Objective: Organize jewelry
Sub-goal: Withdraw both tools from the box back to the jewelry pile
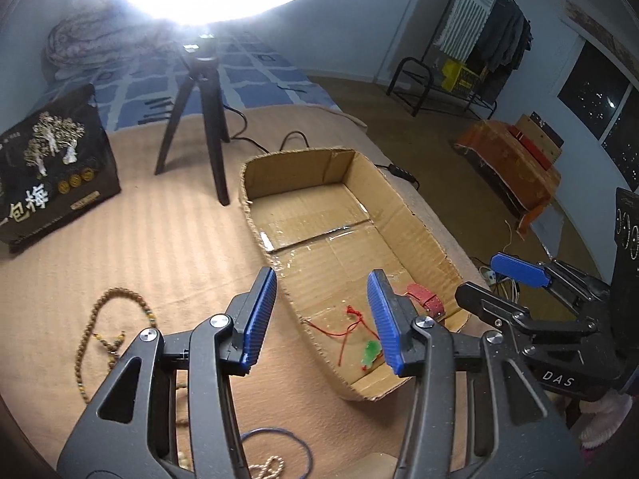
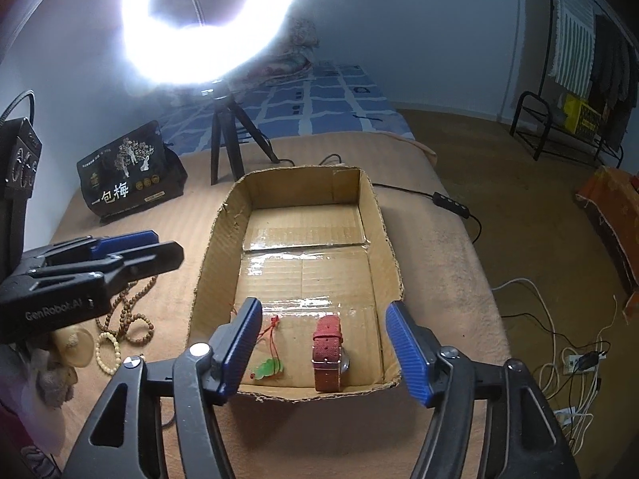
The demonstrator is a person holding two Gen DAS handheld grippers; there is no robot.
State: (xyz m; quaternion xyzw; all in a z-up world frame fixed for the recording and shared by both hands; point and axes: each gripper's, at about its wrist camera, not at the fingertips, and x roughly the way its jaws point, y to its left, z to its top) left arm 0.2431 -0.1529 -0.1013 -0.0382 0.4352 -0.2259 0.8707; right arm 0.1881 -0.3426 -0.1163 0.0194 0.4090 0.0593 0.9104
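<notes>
An open cardboard box lies on the tan bed cover. In its near end lie a green pendant on a red cord and a red-strapped watch. My left gripper is open and empty, over the box's near left rim. My right gripper is open and empty, above the box's near end. A brown bead necklace, a cream bead bracelet and a blue cord loop lie on the cover left of the box.
A ring light on a black tripod stands behind the box. A black printed bag stands at the back left. Cables and a power strip lie on the floor at right.
</notes>
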